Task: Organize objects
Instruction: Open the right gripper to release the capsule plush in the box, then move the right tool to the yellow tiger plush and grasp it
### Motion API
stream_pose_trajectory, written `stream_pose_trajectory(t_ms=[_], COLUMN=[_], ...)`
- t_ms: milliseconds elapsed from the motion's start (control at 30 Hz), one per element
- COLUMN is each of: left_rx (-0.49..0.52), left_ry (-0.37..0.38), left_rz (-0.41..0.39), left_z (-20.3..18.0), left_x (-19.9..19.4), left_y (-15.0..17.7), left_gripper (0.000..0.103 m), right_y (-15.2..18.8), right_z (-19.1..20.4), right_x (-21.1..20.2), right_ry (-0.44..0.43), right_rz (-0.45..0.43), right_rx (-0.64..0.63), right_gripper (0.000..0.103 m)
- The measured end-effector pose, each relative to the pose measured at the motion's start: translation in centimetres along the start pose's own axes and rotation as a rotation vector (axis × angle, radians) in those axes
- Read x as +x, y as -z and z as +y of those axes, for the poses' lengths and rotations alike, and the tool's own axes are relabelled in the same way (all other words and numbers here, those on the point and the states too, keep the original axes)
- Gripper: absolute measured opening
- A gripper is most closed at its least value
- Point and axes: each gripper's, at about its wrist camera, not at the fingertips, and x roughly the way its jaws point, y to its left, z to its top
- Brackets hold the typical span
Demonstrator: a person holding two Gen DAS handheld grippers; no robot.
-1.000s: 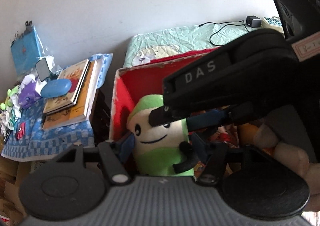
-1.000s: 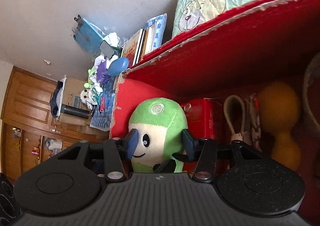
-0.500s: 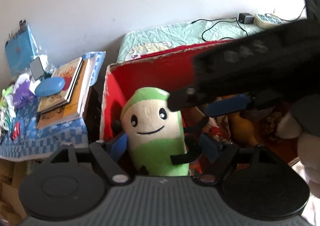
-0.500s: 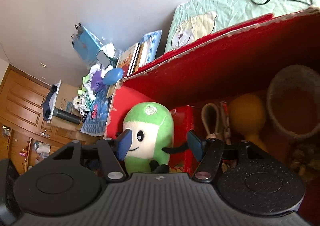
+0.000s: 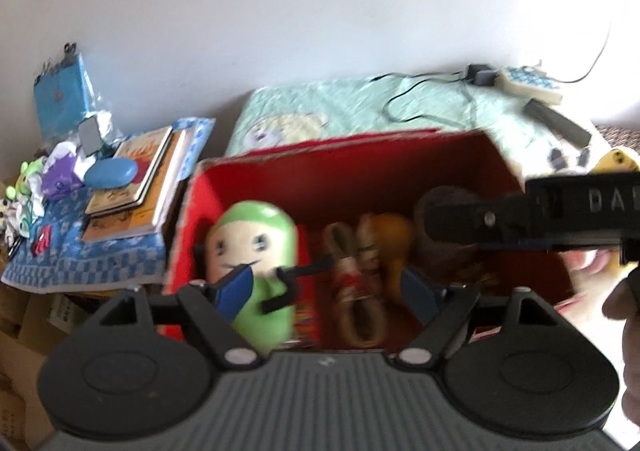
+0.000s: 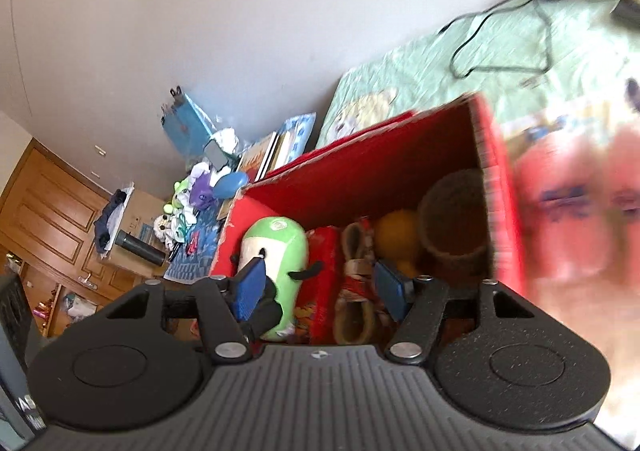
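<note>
The green plush toy (image 5: 252,251) stands at the left end of the red box (image 5: 340,175), released since a second ago. Both claws have pulled back: left gripper (image 5: 324,287) and right gripper (image 6: 320,289) gape wide, holding nothing.

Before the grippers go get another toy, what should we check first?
1. Left gripper open and empty: ok.
2. Right gripper open and empty: ok.
3. Green plush toy standing inside the red box, at its left end: ok.
4. Room left in the box: not ok, since the red carton, straps, yellow toy and woven basket fill the row.
5. Which toy comes next: cannot tell; the right side is blurred.
6. Grippers clear of each other: cannot tell; they look close.
</note>
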Motion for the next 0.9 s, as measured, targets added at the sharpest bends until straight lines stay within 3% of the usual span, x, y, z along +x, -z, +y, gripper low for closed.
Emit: stream_pose_trajectory(t_ms=[167,500,900], left_rx=[0.003,0.078,0.164], left_ry=[0.07,0.156,0.189], left_rz=[0.006,0.065,0.084], left_z=[-5.2,-15.9,-24.0], left_x=[-1.2,-1.0,-0.4], left_y=[-1.2,-1.3,-1.7], left_gripper=[0.083,0.084,0.086], right_y=[0.2,0.9,1.6], right_z=[-2.4,-8.9,-14.4], right_x=[-4.7,-12.4,-17.6], right_ry=[0.03,0.168,0.246], right_rz=[-0.052,-0.126,-0.18], right_rx=[0.003,0.061,0.1], right_gripper=[0.064,0.063,0.063])
